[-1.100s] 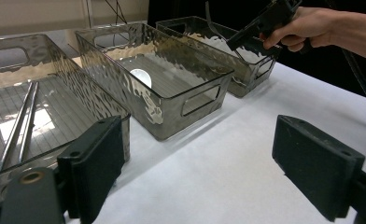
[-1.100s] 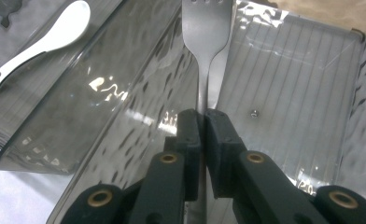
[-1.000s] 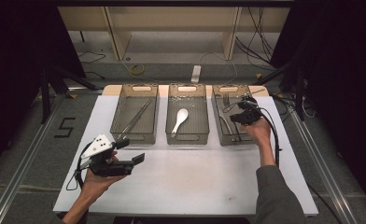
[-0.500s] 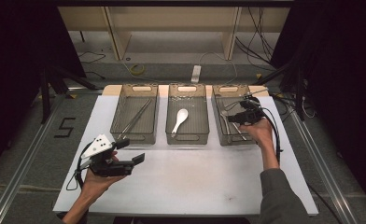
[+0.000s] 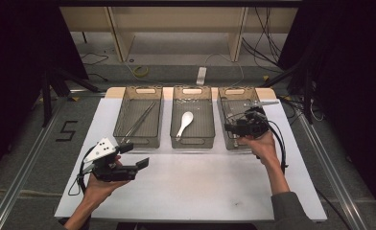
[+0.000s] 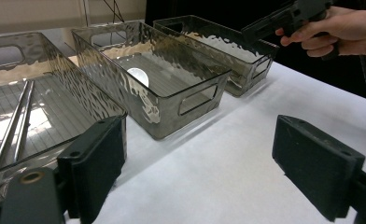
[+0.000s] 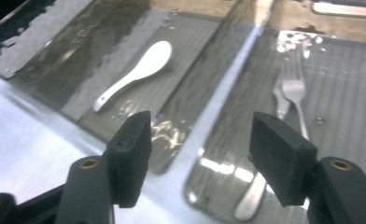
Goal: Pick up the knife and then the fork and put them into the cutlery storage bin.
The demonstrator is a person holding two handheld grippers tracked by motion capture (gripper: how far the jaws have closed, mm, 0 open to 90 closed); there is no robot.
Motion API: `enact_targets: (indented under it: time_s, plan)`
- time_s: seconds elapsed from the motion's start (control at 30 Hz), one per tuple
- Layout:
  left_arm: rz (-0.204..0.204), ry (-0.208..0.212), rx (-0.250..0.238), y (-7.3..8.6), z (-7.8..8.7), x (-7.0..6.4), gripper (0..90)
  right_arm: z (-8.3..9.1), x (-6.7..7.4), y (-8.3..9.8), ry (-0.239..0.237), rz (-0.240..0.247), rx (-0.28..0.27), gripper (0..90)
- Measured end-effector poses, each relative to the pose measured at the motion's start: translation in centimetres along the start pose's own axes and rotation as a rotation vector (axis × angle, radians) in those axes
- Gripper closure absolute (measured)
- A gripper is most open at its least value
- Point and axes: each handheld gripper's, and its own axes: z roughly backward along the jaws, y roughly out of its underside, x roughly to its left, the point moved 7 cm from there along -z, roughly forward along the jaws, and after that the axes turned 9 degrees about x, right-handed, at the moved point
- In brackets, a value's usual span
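Three clear grey bins stand in a row on the white table sheet. The left bin (image 5: pixel 137 142) holds two metal sticks (image 5: pixel 139 120) (image 6: pixel 15 121). A white spoon (image 5: pixel 184 123) (image 7: pixel 139 70) lies in the middle bin (image 5: pixel 192 143). Two forks (image 7: pixel 293 88) lie in the right bin (image 5: pixel 239 91). My right gripper (image 5: pixel 230 128) (image 7: pixel 202 154) hovers over that bin's near left corner. Its jaws have just been opening, and nothing is between them. My left gripper (image 5: pixel 135 155) (image 6: pixel 200 172) rests open at the front left, pointing toward the bins.
A metal utensil handle (image 5: pixel 261 103) pokes over the right bin's far right rim. White sheet (image 5: pixel 200 187) stretches between the bins and the table's front edge. Cables trail from both grippers. Beyond the table's far edge are a shelf frame and floor cables.
The right gripper has drawn back from over the right bin toward the person and slightly left. The left gripper has stayed where it was.
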Motion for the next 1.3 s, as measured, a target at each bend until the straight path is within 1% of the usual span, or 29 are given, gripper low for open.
enact_targets:
  time_s: [0.1, 0.17, 0.33, 0.4, 0.5, 0.6, 0.73, 0.87, 1.03, 1.13, 1.3]
  plan:
    - [0.004, 0.004, 0.001, 0.0, 0.0, 0.0, 16.2, 0.3, 1.1, 0.3, -0.007, 0.026, -0.024, 36.4]
    - [0.004, 0.003, 0.002, 0.0, 0.0, 0.0, 16.2, 0.4, 1.6, 0.4, -0.007, 0.04, -0.033, 35.2]
    - [0.013, 0.006, 0.003, 0.1, 0.0, 0.1, 16.2, 0.5, 2.9, 0.8, -0.037, 0.055, -0.069, 33.0]
    - [0.012, 0.007, 0.004, 0.1, 0.0, 0.1, 16.2, 0.6, 3.4, 1.0, -0.063, 0.062, -0.088, 33.0]
    - [0.009, 0.007, 0.008, 0.1, 0.0, 0.1, 16.2, 0.7, 3.9, 1.4, -0.053, 0.085, -0.095, 32.1]
    - [0.014, 0.008, 0.008, 0.1, 0.0, 0.1, 16.2, 0.8, 4.5, 1.8, -0.061, 0.1, -0.112, 31.3]
    - [0.014, 0.01, 0.012, 0.0, -0.1, 0.1, 16.1, 0.8, 5.1, 2.5, -0.07, 0.121, -0.127, 30.4]
    - [0.012, 0.012, 0.016, 0.0, -0.2, 0.0, 16.0, 1.1, 5.6, 2.8, -0.089, 0.122, -0.158, 29.9]
    - [0.017, 0.017, 0.019, 0.1, -0.2, 0.0, 16.0, 1.3, 6.2, 3.4, -0.118, 0.126, -0.174, 27.9]
    - [0.018, 0.018, 0.023, 0.2, -0.2, -0.1, 16.0, 1.7, 6.5, 4.0, -0.117, 0.143, -0.183, 27.7]
    - [0.024, 0.027, 0.018, 0.2, -0.1, -0.1, 15.9, 2.3, 6.8, 5.2, -0.126, 0.148, -0.203, 27.4]
